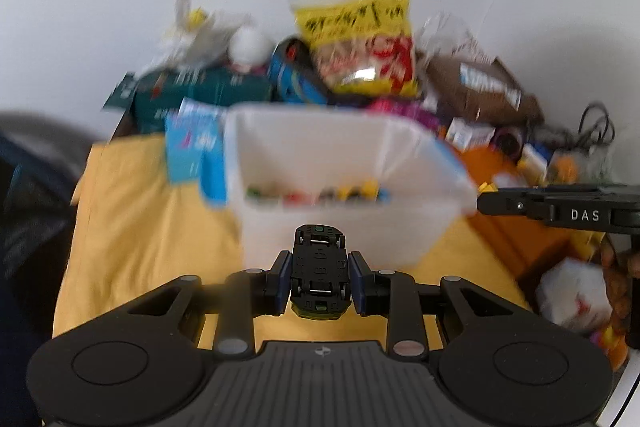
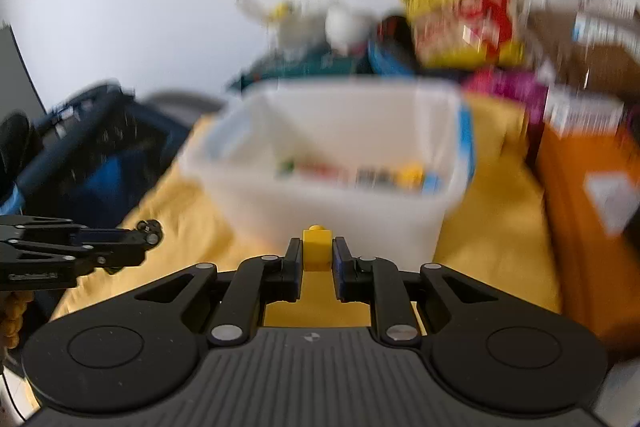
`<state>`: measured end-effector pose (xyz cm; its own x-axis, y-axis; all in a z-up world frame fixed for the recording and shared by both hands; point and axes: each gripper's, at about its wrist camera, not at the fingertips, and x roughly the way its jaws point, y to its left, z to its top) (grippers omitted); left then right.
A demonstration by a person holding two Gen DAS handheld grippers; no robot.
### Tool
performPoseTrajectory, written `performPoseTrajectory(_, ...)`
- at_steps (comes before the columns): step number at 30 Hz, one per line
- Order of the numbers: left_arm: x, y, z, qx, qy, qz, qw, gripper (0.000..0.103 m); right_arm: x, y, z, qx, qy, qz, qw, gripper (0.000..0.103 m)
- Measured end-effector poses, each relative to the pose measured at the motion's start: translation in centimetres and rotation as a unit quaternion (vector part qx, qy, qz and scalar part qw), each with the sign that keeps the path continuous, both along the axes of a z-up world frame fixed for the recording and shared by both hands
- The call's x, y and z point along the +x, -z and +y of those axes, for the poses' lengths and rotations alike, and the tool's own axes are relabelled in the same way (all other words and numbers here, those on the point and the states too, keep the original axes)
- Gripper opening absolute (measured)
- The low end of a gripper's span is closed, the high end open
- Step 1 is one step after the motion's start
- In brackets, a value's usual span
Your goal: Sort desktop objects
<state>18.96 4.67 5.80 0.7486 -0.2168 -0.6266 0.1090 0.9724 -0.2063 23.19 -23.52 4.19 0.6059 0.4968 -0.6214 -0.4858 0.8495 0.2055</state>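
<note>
In the left wrist view, the left gripper (image 1: pixel 319 281) clamped a black toy car (image 1: pixel 319 269) turned underside up, its long axis running forward along the fingers toward the white bin (image 1: pixel 344 223). "DAS" read on the right gripper (image 1: pixel 486 203). In the right wrist view, the right gripper (image 2: pixel 317 255) pinched an upright yellow brick (image 2: pixel 317 250), stud up, before the bin (image 2: pixel 360 223) on the yellow cloth (image 2: pixel 496 219).
</note>
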Motion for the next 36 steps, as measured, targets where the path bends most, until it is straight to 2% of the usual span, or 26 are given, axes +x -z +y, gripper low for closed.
performPoseTrajectory(4, 4.2, -3.2, -0.1, 0.009, 0.002, -0.007, 0.9999, 0.033, 4.0, -3.3, -0.4, 0.017, 0.019, 0.019, 1.000, 0.017)
performPoseTrajectory(6, 6.2, -4.2, -0.3, 0.013, 0.007, -0.003, 0.9999, 0.033, 5.6, -4.0, 0.2, 0.016, 0.023, 0.030, 0.999, 0.017)
performPoseTrajectory(9, 8.6, -4.4, -0.4, 0.015, 0.010, 0.014, 0.9997, 0.033, 7.6, -4.6, 1.2, -0.009, 0.023, 0.028, 0.999, 0.017)
performPoseTrajectory(14, 11.5, -3.5, -0.4, 0.029, 0.004, 0.049, 0.9984, 0.034, 10.7, -3.5, 2.4, -0.025, 0.031, 0.070, 0.997, 0.018)
performPoseTrajectory(15, 11.9, -3.2, -0.4, 0.032, 0.001, 0.057, 0.9978, 0.040, 11.2, -3.1, 2.6, -0.032, 0.034, 0.078, 0.996, 0.021)
performPoseTrajectory(16, 12.2, -2.9, -0.5, 0.036, -0.006, 0.067, 0.9971, 0.057, 11.6, -2.7, 2.7, -0.037, 0.037, 0.083, 0.995, 0.033)
performPoseTrajectory(17, 12.6, -2.8, -0.6, 0.042, -0.014, 0.071, 0.9964, 0.067, 11.9, -2.4, 2.8, -0.041, 0.039, 0.086, 0.995, 0.039)
performPoseTrajectory(18, 12.6, -2.7, -0.7, 0.050, -0.014, 0.070, 0.9962, 0.080, 11.9, -2.2, 2.7, -0.045, 0.042, 0.084, 0.995, 0.056)
performPoseTrajectory(19, 12.6, -2.7, -0.9, 0.062, -0.012, 0.066, 0.9958, 0.081, 11.8, -2.1, 2.7, -0.048, 0.047, 0.079, 0.995, 0.068)
performPoseTrajectory(23, 11.6, -2.4, -1.9, 0.096, 0.013, 0.046, 0.9943, 0.081, 10.3, -1.9, 2.0, -0.040, 0.049, 0.063, 0.996, 0.085)
performPoseTrajectory(24, 11.3, -2.2, -1.9, 0.098, 0.008, 0.043, 0.9942, 0.081, 9.6, -2.0, 1.9, -0.036, 0.048, 0.058, 0.997, 0.087)
performPoseTrajectory(27, 10.0, -1.6, -1.9, 0.106, -0.037, 0.037, 0.9930, 0.081, 6.6, -2.5, 1.7, -0.022, 0.046, 0.023, 0.998, 0.101)
performPoseTrajectory(31, 8.3, -0.2, -1.9, 0.097, -0.050, 0.039, 0.9933, 0.083, 1.4, -1.7, 1.5, -0.017, 0.029, -0.019, 0.999, 0.103)
performPoseTrajectory(36, 7.5, 1.5, -2.0, 0.093, -0.048, 0.061, 0.9926, 0.083, -1.7, 0.9, 1.5, -0.043, 0.010, -0.002, 0.999, 0.103)
